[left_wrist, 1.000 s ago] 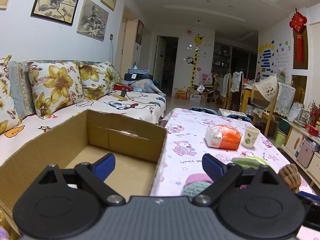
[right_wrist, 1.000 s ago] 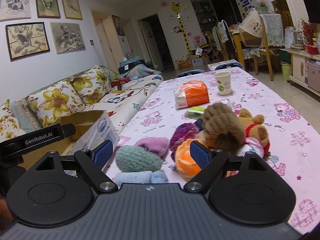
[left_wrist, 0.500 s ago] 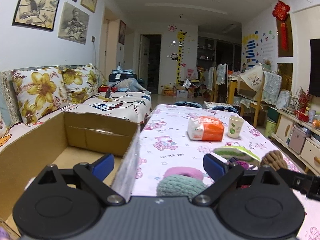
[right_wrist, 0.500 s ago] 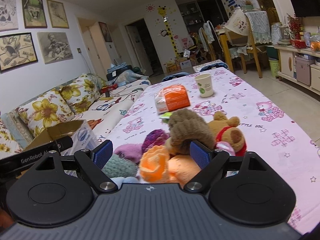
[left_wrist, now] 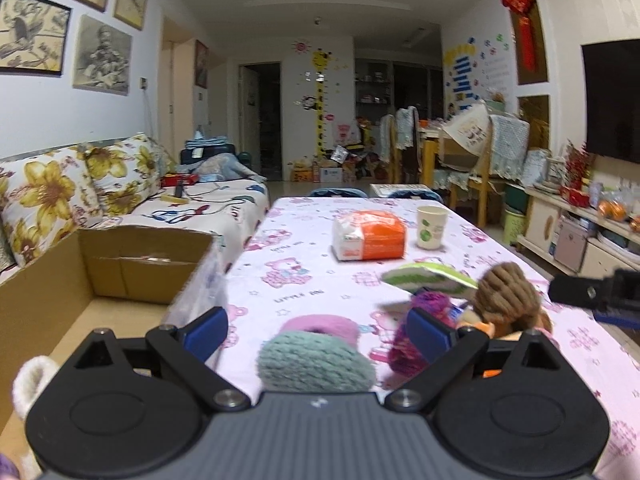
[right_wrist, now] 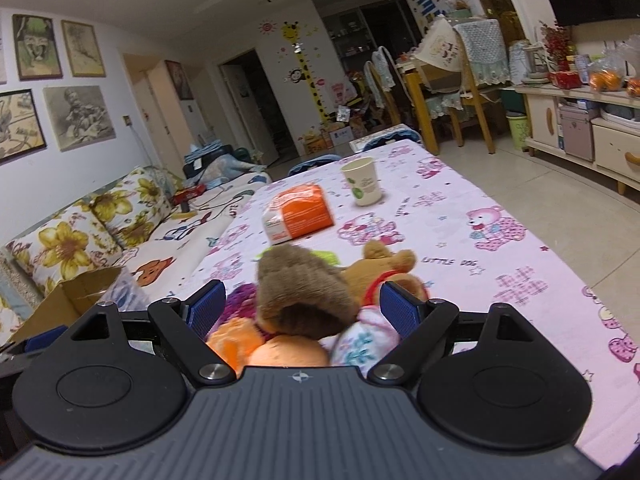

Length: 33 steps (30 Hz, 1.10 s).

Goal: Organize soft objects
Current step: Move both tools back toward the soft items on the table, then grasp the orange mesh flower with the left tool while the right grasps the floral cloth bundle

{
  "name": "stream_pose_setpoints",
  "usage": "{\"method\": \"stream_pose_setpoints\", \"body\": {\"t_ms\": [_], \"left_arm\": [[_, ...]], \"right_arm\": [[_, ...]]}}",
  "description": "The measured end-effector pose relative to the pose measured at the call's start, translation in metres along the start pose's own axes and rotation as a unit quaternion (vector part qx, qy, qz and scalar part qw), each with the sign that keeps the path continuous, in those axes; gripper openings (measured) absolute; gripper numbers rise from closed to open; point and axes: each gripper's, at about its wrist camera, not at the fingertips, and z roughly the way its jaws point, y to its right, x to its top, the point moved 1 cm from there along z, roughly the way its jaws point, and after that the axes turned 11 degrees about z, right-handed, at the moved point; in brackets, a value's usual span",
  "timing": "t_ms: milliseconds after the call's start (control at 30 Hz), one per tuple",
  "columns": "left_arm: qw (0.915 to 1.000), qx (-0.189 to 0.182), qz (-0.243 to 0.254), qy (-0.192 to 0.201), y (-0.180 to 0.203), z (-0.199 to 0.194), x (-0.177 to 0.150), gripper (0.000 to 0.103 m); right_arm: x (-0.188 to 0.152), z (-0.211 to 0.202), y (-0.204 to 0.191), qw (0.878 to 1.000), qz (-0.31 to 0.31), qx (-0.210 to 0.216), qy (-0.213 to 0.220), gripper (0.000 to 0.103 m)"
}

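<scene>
Right tongs (right_wrist: 305,303) sitting wide around brown knitted hat (right_wrist: 304,284); left tongs (left_wrist: 316,330) wide over teal knitted hat (left_wrist: 316,362); only left view showing open cardboard box (left_wrist: 52,280) interior.

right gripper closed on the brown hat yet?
No. The right gripper is open, its pads either side of the brown hat, not clamping it.

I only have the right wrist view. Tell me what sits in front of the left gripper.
Observer: A teal knitted hat lies on the table between the open fingers of the left gripper, not gripped.
Operator: Report what is behind it.
Observer: A pink knitted piece, right against it.
Operator: Now check inside the cardboard box.
Observer: The cardboard box shows a mostly bare floor; a white fluffy thing sits at its near edge.
</scene>
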Motion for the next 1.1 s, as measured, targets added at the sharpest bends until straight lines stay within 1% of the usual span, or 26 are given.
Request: {"method": "stream_pose_setpoints", "body": {"t_ms": [167, 300, 400, 533, 667, 833, 1000, 1100], "left_arm": [[0.9987, -0.048, 0.016, -0.004, 0.016, 0.001, -0.003, 0.096], [0.9953, -0.090, 0.035, -0.005, 0.033, 0.000, -0.005, 0.096], [0.9918, -0.117, 0.052, -0.005, 0.048, -0.001, -0.006, 0.096], [0.9866, -0.143, 0.078, -0.014, 0.070, 0.002, -0.010, 0.096], [0.9838, -0.154, 0.087, -0.030, 0.084, 0.012, -0.014, 0.096], [0.9834, -0.155, 0.085, -0.041, 0.092, 0.025, -0.017, 0.095], [0.9844, -0.152, 0.072, -0.054, 0.094, 0.035, -0.019, 0.091], [0.9843, -0.155, 0.066, -0.055, 0.096, 0.038, -0.018, 0.091]], "right_arm": [[0.001, 0.003, 0.006, 1.000, 0.013, -0.016, 0.006, 0.103], [0.004, 0.010, 0.014, 0.999, 0.028, -0.027, 0.002, 0.103], [0.004, 0.016, 0.018, 0.999, 0.039, -0.033, -0.011, 0.103], [0.000, 0.025, 0.025, 0.997, 0.057, -0.038, -0.046, 0.103], [-0.007, 0.029, 0.027, 0.993, 0.077, -0.026, -0.084, 0.103], [-0.015, 0.037, 0.024, 0.988, 0.086, -0.005, -0.128, 0.103], [-0.021, 0.043, 0.020, 0.985, 0.076, 0.003, -0.154, 0.103], [-0.020, 0.047, 0.024, 0.983, 0.083, 0.003, -0.163, 0.103]]}}
